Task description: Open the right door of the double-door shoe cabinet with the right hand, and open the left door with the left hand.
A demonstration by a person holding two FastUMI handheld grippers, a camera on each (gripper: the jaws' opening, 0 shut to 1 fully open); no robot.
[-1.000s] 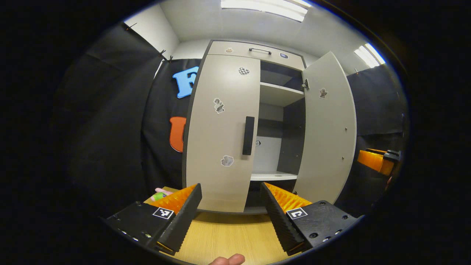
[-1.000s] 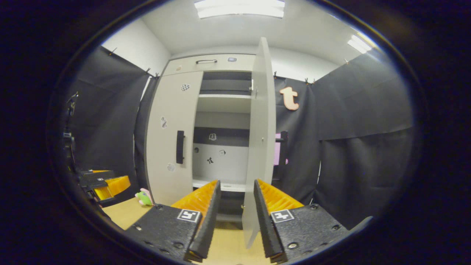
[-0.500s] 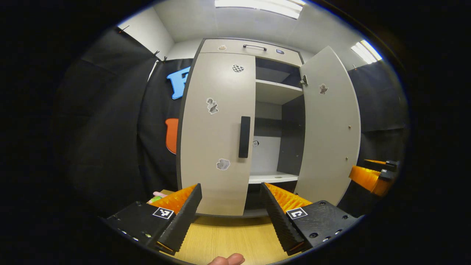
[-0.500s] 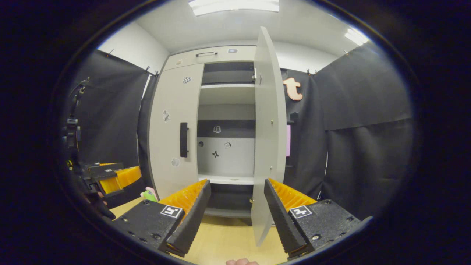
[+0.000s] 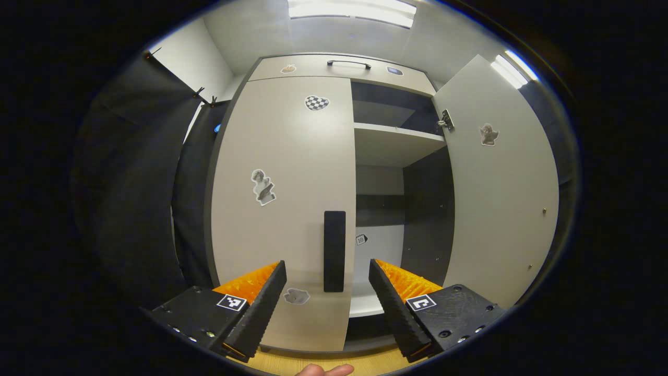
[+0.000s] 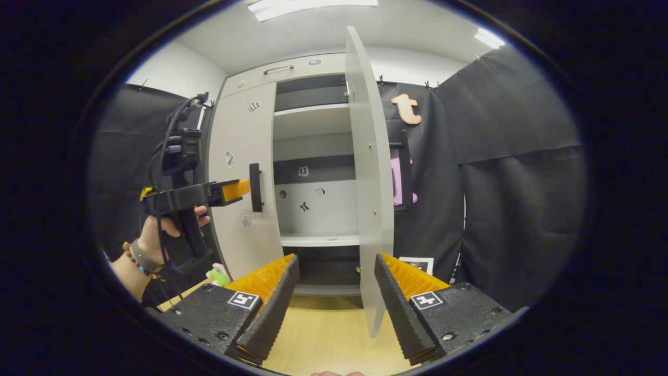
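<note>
OK, right door (image 6: 368, 183) is open; left gripper (image 5: 327, 282), fingers wide, should straddle the left door's handle (image 5: 334, 250), close, then pull outward.

The left gripper (image 5: 327, 300) sits at 6 o'clock in the left gripper view, jaws spread wide with nothing pressed between them, both fingers pointing forward and level. A fingertip (image 5: 323, 370) of the person's hand pokes in at 6 o'clock below it. In the right gripper view this same left gripper (image 6: 232, 189) appears at 9 o'clock, raised and horizontal, gripped from below by the person's left hand (image 6: 169, 225), the wrist (image 6: 142, 256) wearing a band and beads. The right gripper (image 6: 333, 303) sits at 6 o'clock there, jaws wide apart and empty.
</note>
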